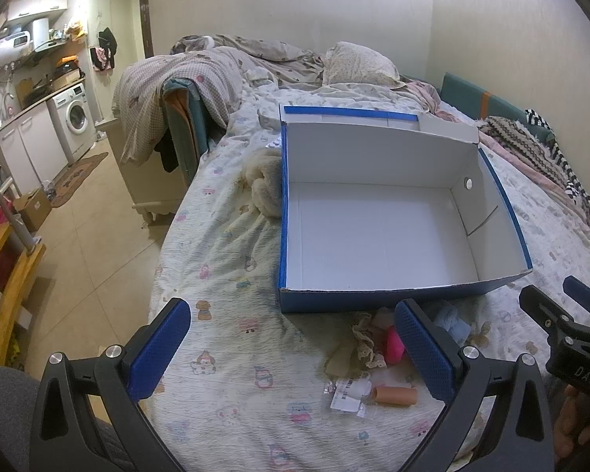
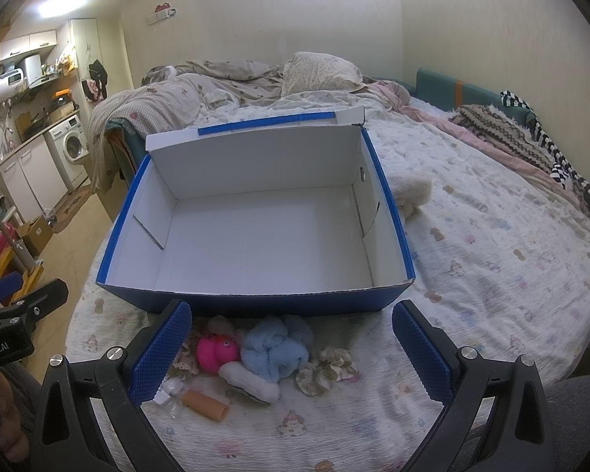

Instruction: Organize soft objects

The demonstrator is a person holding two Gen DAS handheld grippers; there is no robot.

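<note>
An empty blue box with a white inside [image 1: 373, 232] [image 2: 255, 244] lies open on the bed. In front of it lies a small pile: a pink soft toy [image 2: 216, 354] [image 1: 393, 344], a light blue fluffy toy [image 2: 273, 348], a white fluffy piece [image 2: 251, 383], a lace scrunchie [image 2: 326, 367] and an orange tube [image 2: 206, 403] [image 1: 395, 395]. A cream fluffy item [image 1: 265, 185] [image 2: 411, 190] lies beside the box. My left gripper [image 1: 293, 348] is open and empty, left of the pile. My right gripper [image 2: 291, 350] is open, with the pile between its fingers and beyond them.
The bed sheet [image 2: 472, 275] carries rumpled quilts and a pillow [image 2: 318, 70] at the far end. Striped clothes [image 2: 531, 149] lie along the right side. The bed's left edge drops to a tiled floor [image 1: 98, 236] with kitchen cabinets beyond.
</note>
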